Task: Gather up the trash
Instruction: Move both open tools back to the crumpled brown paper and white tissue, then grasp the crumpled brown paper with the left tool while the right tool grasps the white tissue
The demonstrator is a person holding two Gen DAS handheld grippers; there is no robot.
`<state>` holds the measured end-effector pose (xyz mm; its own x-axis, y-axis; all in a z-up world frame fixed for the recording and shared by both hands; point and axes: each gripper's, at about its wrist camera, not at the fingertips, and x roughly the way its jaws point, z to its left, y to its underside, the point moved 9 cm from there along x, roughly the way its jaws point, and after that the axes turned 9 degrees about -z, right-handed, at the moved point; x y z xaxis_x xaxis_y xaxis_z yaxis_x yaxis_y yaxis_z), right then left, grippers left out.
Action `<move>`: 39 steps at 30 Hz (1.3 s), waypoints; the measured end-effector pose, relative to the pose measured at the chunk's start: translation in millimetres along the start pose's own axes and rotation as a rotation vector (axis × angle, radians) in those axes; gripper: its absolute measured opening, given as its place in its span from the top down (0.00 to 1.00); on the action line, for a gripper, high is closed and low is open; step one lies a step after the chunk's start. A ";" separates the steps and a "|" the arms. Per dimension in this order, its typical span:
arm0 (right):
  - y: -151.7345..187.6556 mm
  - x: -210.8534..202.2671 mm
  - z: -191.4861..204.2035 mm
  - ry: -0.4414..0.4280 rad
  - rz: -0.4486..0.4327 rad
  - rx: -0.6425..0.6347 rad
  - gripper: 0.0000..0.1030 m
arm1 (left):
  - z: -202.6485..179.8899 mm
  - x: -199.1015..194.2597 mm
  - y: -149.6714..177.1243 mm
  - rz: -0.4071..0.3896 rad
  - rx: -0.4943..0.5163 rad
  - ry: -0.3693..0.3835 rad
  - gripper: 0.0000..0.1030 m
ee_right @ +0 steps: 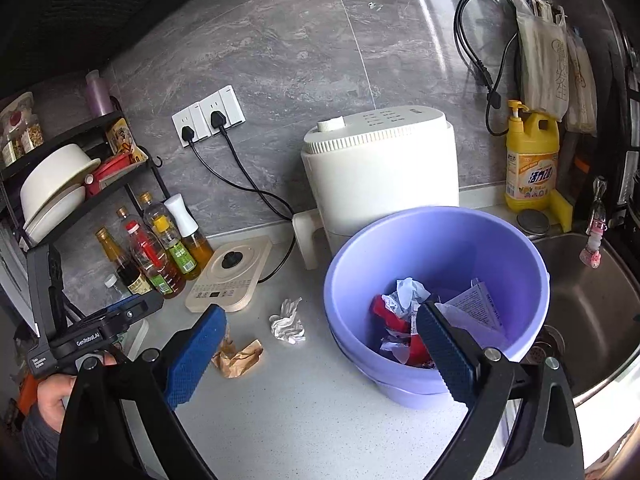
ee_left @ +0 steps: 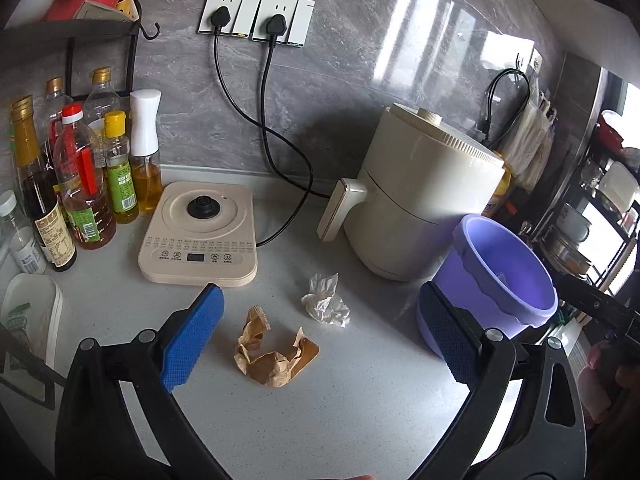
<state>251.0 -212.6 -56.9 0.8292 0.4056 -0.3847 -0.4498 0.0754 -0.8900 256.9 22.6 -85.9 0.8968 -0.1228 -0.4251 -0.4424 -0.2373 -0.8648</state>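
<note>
1. The left hand-held gripper [ee_left: 320, 344] hangs over the desk [ee_left: 320, 420] with its blue pads spread wide and nothing between them; the crumpled brown paper [ee_left: 276, 354] lies on the desk in the lower middle of the left wrist view, under the gap.
2. The right hand-held gripper [ee_right: 320, 356] is likewise released and empty, its right pad over the purple bucket [ee_right: 440, 224] in the lower right of its view.
3. The white tissue wad [ee_left: 326, 300] sits on the desk just above and right of the brown paper, apart from it and near the bucket. Red wrappers, white paper and a printed leaflet already lie inside the bucket.
4. Risk: the brown paper is flat and springy, so pads closing too high may pinch only a flap and tear it or drop it short of the bucket.
5. Risk: the bucket looks light, so a knock from either gripper could tip it.
6. Risk: the black cable [ee_left: 280, 184] and the cream cooker base [ee_left: 200, 232] lie just above the scraps; overreaching could snag them.
</note>
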 end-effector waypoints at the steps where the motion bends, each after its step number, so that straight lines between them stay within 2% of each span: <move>1: 1.0 3.8 6.5 -0.014 0.007 -0.009 0.09 | 6.0 -1.8 0.8 -0.003 -0.005 -0.011 0.06; 7: 11.0 25.7 41.0 -0.089 0.058 -0.071 0.13 | 33.3 -9.4 7.8 -0.013 -0.026 -0.063 0.06; 15: 37.4 61.0 72.4 -0.159 0.150 -0.163 0.18 | 54.3 -1.1 32.8 0.016 -0.073 -0.081 0.06; 21: 65.5 90.4 81.1 -0.159 0.235 -0.249 0.27 | 64.4 21.8 58.7 0.075 -0.089 -0.097 0.14; 26: 82.3 116.5 79.8 -0.161 0.289 -0.292 0.30 | 68.7 45.3 80.1 0.140 -0.097 -0.107 0.24; 37: 109.8 173.6 69.8 -0.173 0.370 -0.352 0.41 | 56.6 98.4 118.5 0.271 -0.085 -0.074 0.25; 39: 112.5 182.5 68.7 -0.176 0.380 -0.358 0.41 | 53.9 107.1 127.3 0.301 -0.075 -0.074 0.35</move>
<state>328.9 -67.5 -210.4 0.5487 0.4923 -0.6758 -0.5404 -0.4079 -0.7359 296.9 31.3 -255.9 0.7224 -0.1282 -0.6795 -0.6846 -0.2714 -0.6765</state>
